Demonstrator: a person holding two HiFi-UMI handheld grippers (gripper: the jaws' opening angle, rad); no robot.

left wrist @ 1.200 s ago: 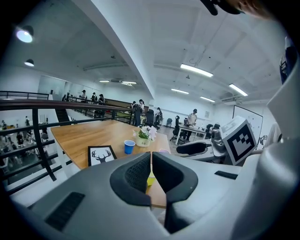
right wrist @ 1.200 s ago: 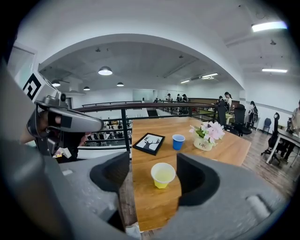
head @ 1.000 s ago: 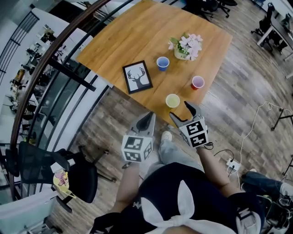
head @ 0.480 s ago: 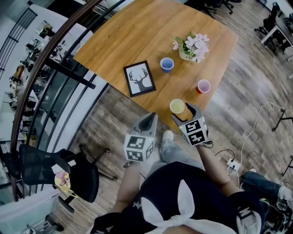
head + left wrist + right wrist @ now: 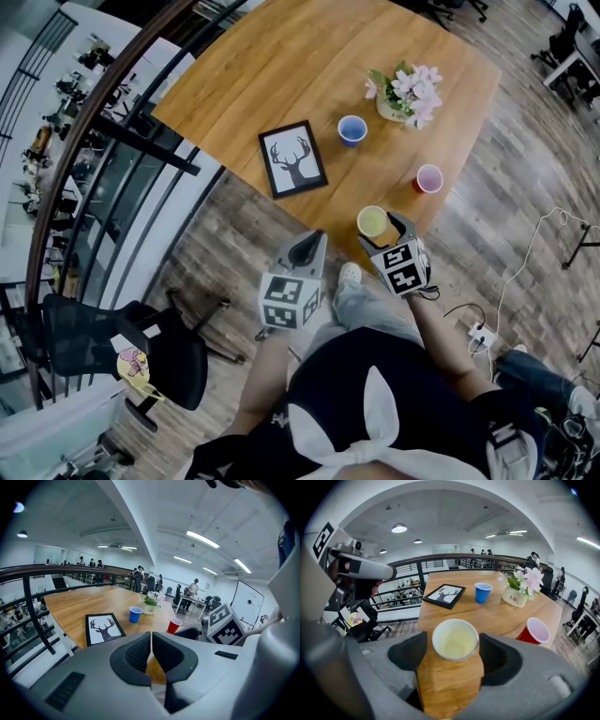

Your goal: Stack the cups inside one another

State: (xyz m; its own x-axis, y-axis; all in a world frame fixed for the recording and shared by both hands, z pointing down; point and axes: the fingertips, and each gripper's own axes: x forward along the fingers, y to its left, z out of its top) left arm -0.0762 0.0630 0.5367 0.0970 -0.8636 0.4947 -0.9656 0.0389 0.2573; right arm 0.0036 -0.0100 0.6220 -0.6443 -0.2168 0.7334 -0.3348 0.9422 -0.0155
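Observation:
Three cups stand apart on the wooden table (image 5: 281,75): a yellow cup (image 5: 372,222) near the front edge, a red cup (image 5: 428,178) to its right, and a blue cup (image 5: 352,129) farther back. My right gripper (image 5: 386,232) is open, its jaws on either side of the yellow cup (image 5: 455,639) without gripping it. The left gripper (image 5: 307,251) is shut and empty, hanging off the table's near edge; in its view the jaws (image 5: 151,648) meet, with the blue cup (image 5: 135,614) and red cup (image 5: 174,625) beyond.
A framed deer picture (image 5: 293,157) lies left of the cups. A pot of pink flowers (image 5: 408,94) stands behind the red cup. A railing (image 5: 112,141) runs along the table's left side, with a black office chair (image 5: 122,347) below. People stand far back.
My right gripper has come forward to the yellow cup, which now sits between its jaws. The left gripper has kept its place near the table edge.

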